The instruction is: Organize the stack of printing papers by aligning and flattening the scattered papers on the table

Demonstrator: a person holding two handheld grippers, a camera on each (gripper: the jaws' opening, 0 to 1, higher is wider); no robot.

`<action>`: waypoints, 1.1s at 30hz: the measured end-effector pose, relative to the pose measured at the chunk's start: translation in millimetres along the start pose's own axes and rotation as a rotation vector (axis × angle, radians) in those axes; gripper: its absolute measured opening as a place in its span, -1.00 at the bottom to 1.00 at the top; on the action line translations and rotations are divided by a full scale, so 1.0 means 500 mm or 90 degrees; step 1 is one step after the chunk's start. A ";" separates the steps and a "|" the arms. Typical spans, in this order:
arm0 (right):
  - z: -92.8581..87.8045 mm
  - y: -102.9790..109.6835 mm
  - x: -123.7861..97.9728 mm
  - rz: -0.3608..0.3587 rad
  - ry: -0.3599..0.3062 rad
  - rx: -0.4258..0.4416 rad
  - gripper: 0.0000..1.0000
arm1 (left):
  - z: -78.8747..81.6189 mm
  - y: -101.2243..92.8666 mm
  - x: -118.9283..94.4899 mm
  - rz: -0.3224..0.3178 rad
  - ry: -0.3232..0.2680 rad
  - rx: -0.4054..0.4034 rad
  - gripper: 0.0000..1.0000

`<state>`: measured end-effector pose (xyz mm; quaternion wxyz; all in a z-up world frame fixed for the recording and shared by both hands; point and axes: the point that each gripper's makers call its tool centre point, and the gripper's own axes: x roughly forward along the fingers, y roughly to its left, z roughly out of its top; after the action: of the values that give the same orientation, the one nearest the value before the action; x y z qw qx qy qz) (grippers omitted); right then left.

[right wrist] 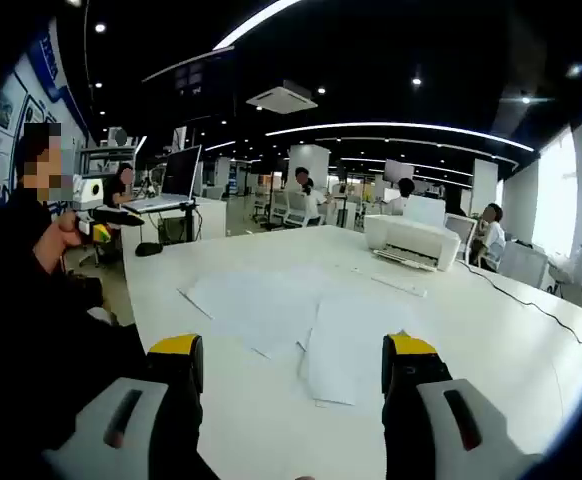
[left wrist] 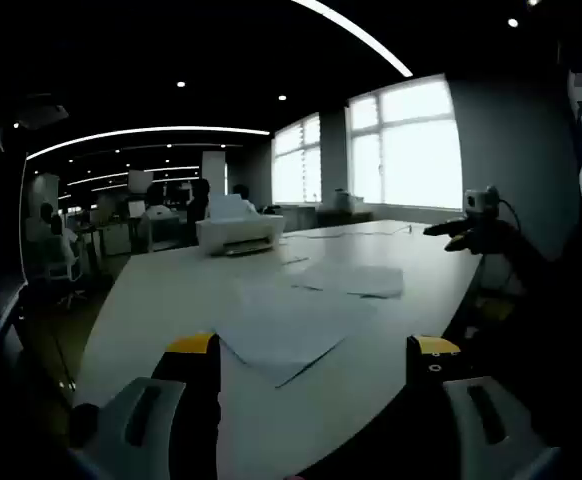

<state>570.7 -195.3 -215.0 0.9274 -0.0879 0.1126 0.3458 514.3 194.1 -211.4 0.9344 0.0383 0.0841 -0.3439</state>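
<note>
Right now my left gripper (left wrist: pixel 311 355) and right gripper (right wrist: pixel 293 360) hover with jaws spread, empty. Loose papers (right wrist: pixel 301 320) lie scattered on the tabletop (right wrist: pixel 491 340); I'd nudge edges inward gently, squaring before pressing flat.

White papers (right wrist: pixel 271 305) scattered flat (overlapping)

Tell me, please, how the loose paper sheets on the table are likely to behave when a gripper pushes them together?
The sheets lie thin and flat on the smooth white table, so they would probably slide easily. They look floppy, so an edge push may buckle them. Where they overlap, one may ride over another.
</note>
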 end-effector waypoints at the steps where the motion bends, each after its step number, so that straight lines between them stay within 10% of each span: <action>1: 0.000 0.000 0.000 0.000 0.000 0.000 0.36 | 0.000 0.000 0.000 0.000 0.000 0.000 0.57; 33: 0.001 0.000 0.006 -0.004 0.004 0.003 0.35 | -0.003 -0.004 0.004 -0.004 0.003 0.001 0.56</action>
<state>572.9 -193.3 -215.5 0.9284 -0.0869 0.1158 0.3423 514.3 191.5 -213.3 0.9331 0.0397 0.0860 -0.3470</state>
